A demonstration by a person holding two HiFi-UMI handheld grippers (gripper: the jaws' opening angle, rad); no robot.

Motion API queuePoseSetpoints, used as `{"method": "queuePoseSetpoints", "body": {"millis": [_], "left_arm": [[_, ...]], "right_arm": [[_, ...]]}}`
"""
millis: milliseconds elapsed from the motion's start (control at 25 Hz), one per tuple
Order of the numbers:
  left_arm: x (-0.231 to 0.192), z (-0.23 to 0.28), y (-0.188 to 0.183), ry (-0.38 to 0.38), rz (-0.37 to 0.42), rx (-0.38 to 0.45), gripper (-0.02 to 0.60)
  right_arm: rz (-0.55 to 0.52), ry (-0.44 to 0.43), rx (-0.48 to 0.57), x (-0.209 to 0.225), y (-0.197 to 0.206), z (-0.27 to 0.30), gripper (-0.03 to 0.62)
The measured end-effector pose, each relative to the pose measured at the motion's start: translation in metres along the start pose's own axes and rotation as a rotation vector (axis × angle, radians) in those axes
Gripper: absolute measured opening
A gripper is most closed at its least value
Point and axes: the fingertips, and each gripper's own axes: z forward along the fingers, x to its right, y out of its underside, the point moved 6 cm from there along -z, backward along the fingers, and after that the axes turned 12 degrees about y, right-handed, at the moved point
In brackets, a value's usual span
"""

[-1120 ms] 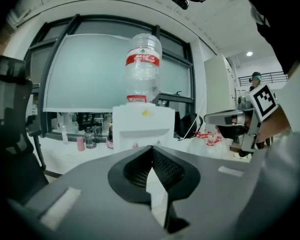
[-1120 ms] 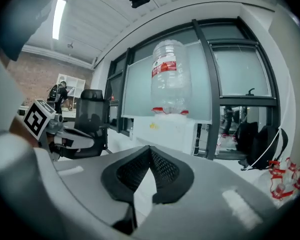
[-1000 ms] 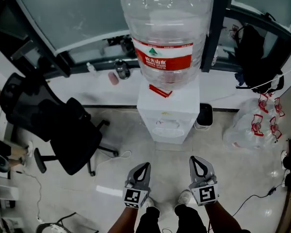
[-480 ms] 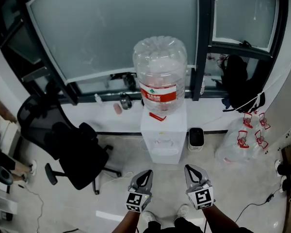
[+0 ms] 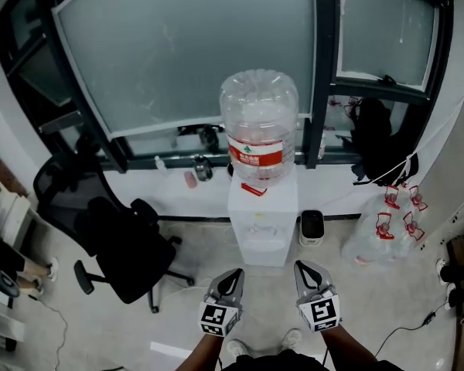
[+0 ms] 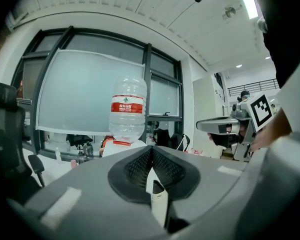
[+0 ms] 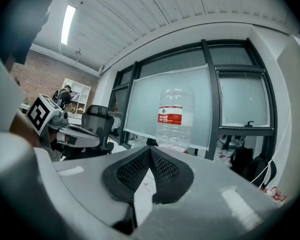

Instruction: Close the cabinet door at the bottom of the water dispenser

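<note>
Bare floor [image 5: 267,280] fronts the water dispenser [image 5: 261,222]; office chair [image 5: 116,246] (left), plastic bags [image 5: 375,238] right.

Frosted window [image 5: 193,60], black office chair [image 5: 124,246], pale floor [image 5: 371,292]

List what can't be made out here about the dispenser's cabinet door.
Head view: the camera looks down on the water dispenser; its lower front is too foreshortened to show the door's state.
Left gripper view: the left gripper hides the dispenser's front below the bottle.
Right gripper view: the right gripper does likewise.
</note>
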Motion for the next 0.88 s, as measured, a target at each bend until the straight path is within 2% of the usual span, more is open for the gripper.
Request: {"method": "queuePoseSetpoints", "body": {"millis": [120, 240, 360, 880], "left_arm": [[0.007, -0.006, -0.001, 0.015, -0.033, -0.029, 0.015], [0.006, -0.010, -0.003, 0.010, -0.061, -0.022, 0.015], [-0.004, -0.013, -0.005, -0.016, -0.052, -0.002, 0.015], [-0.011, -0.025, 0.003, -0.033, -0.043, -0.046, 0.015]], "right_arm": [[0.005, 0.003, 0.000, -0.005, -0.001, -0.004, 0.002], [0.005, 0.012, -0.001, -0.007, 0.000, -0.005, 0.002], [0.004, 0.016, -0.001, -0.012, -0.001, -0.004, 0.002], [0.013, 0.011, -0.003, -0.020, 0.001, -0.002, 0.002]]}}
